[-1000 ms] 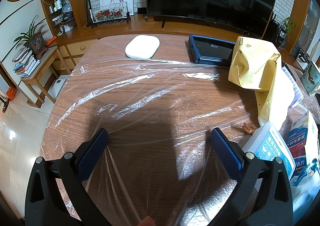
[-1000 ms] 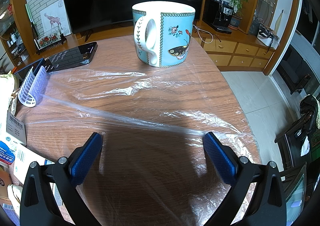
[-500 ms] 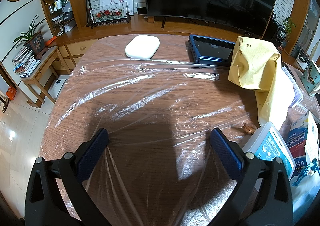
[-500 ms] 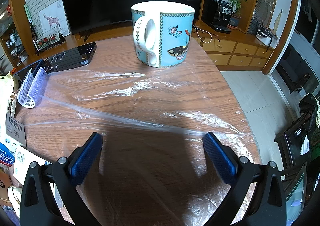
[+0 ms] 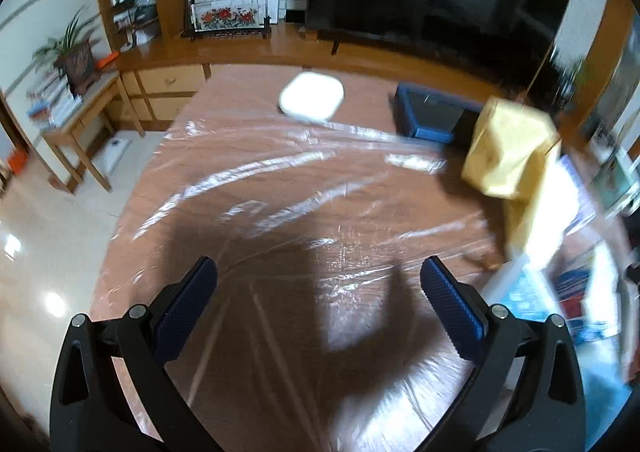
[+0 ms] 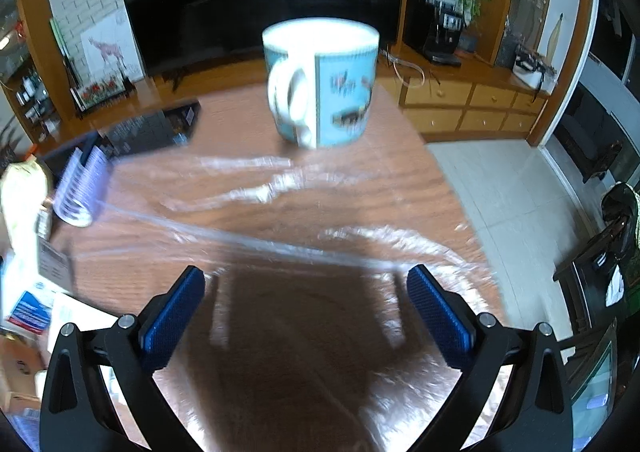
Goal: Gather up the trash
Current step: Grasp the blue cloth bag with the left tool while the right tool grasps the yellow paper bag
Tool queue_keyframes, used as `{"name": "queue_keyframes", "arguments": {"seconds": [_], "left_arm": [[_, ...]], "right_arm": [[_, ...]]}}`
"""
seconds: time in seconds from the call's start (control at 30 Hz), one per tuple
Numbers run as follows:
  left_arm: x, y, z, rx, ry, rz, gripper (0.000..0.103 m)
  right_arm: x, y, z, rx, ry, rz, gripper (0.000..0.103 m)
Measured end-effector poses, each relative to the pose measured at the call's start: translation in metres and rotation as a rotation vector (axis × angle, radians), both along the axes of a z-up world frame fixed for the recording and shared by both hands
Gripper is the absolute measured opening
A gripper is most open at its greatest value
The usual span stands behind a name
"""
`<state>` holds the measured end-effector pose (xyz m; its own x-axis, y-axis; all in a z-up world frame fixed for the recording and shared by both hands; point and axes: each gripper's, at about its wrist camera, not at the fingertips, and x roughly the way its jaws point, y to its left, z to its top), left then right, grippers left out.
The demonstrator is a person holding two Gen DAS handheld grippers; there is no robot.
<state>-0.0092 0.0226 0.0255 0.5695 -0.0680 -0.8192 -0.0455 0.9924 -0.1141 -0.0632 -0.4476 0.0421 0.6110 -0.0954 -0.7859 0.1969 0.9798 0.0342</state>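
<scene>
A clear plastic sheet point(image 5: 304, 188) lies crumpled over the wooden table point(image 5: 248, 84); the same plastic sheet point(image 6: 280, 188) shows in the right wrist view. A yellow padded envelope point(image 5: 508, 148) stands at the right of the left wrist view, with a small brown scrap point(image 5: 486, 262) at its foot. My left gripper point(image 5: 318, 302) hangs open above the sheet with nothing between its blue pads. My right gripper point(image 6: 306, 314) is open too, above the sheet and short of a blue mug point(image 6: 322, 82). Both views are motion-blurred.
A white oval dish point(image 5: 312, 96) and a dark blue tray point(image 5: 434, 118) sit at the table's far side. Boxes and packets point(image 5: 560, 292) crowd the right edge. A lilac hair roller point(image 6: 82, 190) and a black calculator point(image 6: 154, 128) lie left of the mug. The table edge drops off right point(image 6: 452, 180).
Both views have gone blurred and shifted: both grippers have started moving after holding still, the scene sliding down and away in each view. Both jaws stay open.
</scene>
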Motion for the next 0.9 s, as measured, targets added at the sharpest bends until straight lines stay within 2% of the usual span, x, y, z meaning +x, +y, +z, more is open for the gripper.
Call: {"name": "queue_keyframes", "arguments": {"seconds": [0.13,0.27,0.4,0.5,0.63,0.77,0.9], "left_arm": [[-0.026,0.004,0.041,-0.095,-0.067,-0.067,0.101],[-0.056,-0.013,0.073,-0.096,-0.135,-0.191,0.101],[-0.086,-0.046,0.090,-0.108,-0.148,-0.323,0.101],[-0.103,-0.071,0.090,-0.129,-0.127,-0.396,0.101],[-0.117,-0.101,0.072,-0.074,-0.093,-0.445,0.101],[-0.119,-0.107,0.056,-0.008,-0.066,-0.423,0.101],[-0.110,-0.090,0.044,-0.043,-0.026,-0.369,0.101]], "right_arm": [[-0.015,0.006,0.036,-0.021,-0.071,0.025,0.099],[-0.020,0.019,0.056,0.010,-0.095,0.068,0.099],[-0.014,0.048,0.076,0.011,-0.135,0.136,0.099],[-0.005,0.073,0.088,0.016,-0.159,0.195,0.099],[0.017,0.109,0.099,0.022,-0.159,0.308,0.099],[0.044,0.158,0.100,0.001,-0.133,0.436,0.099],[0.069,0.209,0.088,-0.084,-0.091,0.554,0.099]]}}
